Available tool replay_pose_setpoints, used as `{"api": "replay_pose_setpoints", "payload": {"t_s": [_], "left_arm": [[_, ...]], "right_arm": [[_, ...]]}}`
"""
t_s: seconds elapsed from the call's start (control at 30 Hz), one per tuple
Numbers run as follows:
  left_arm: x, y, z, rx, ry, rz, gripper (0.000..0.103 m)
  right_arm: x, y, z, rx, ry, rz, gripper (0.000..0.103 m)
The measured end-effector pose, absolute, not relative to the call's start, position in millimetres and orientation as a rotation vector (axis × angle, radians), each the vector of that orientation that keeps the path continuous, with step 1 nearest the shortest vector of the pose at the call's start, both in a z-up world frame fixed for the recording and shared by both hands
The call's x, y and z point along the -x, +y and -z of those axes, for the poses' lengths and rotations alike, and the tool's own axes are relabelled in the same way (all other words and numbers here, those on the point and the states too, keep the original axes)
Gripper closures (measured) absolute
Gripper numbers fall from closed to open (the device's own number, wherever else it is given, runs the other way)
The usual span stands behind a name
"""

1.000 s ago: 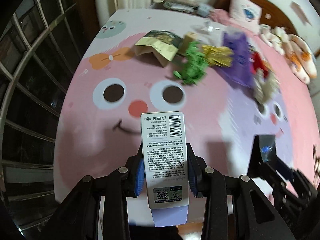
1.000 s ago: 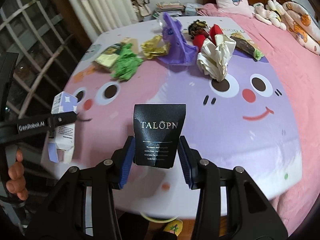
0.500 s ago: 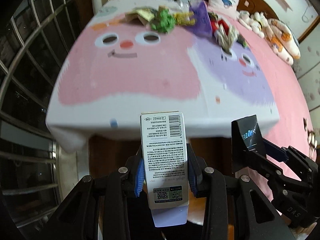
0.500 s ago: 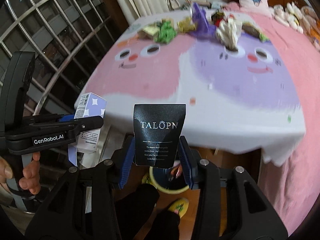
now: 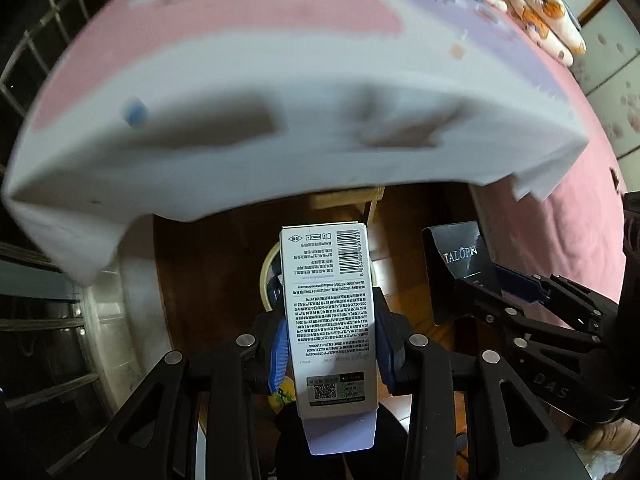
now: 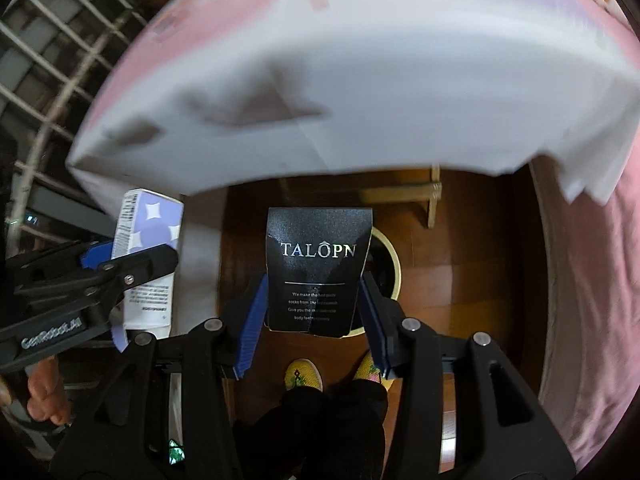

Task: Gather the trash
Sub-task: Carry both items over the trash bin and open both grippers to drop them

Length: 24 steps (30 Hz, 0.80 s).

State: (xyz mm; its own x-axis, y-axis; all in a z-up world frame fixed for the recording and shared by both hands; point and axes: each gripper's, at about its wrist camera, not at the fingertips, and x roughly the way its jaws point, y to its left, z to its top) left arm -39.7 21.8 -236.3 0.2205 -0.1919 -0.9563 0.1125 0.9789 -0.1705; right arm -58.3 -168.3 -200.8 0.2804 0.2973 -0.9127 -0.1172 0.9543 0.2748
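Left tongs (image 5: pixel 331 354) pinch white box (image 5: pixel 329 312); right tongs (image 6: pixel 314 324) pinch black pouch (image 6: pixel 318 268); both above bin (image 6: pixel 390 264), below tabletop (image 6: pixel 400 100) edge

A home bedroom: pink bedspread (image 5: pixel 592 216), stuffed toys (image 5: pixel 548 16), wooden floor (image 6: pixel 472 264), barred window (image 6: pixel 44 64).

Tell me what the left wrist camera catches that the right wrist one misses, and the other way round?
Only the left wrist view shows the white box's barcode and printed back, plus stuffed toys on the bed. Only the right wrist view shows the person's yellow slippers, their hand, and the box's purple starred face. Both show the left gripper clamping the box, the right gripper clamping the black TALOPN pouch, the yellow-rimmed bin below, and the overhanging tablecloth.
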Motion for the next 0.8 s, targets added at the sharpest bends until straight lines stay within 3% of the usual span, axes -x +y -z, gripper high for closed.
{"api": "replay_pose_setpoints", "payload": {"t_s": [0.3, 0.47, 0.5, 0.6, 0.63, 0.8], "left_arm": [[18.7, 14.0, 372.4, 0.057, 1.380, 0.223, 0.067], [9.9, 9.9, 421.9, 0.027, 1.400, 0.201, 0.064], [7.5, 10.2, 430.2, 0.032, 1.405, 0.200, 0.058], [3.2, 14.5, 444.7, 0.055, 1.386, 0.200, 0.023], [3.4, 16.5, 447.2, 0.062, 1.376, 0.204, 0.018], [5.3, 21.8, 452.7, 0.052, 1.362, 0.186, 0.018]], "right_arm": [[51.2, -163.1, 341.8, -0.201, 1.318, -0.183, 0.058], [41.8, -162.6, 396.2, -0.206, 1.335, -0.163, 0.054], [39.6, -162.7, 406.2, -0.211, 1.338, -0.162, 0.053], [35.5, -165.5, 424.2, -0.218, 1.339, -0.156, 0.050], [34.2, -164.7, 431.1, -0.216, 1.343, -0.156, 0.049], [25.8, -163.1, 438.2, -0.194, 1.347, -0.150, 0.043]]}}
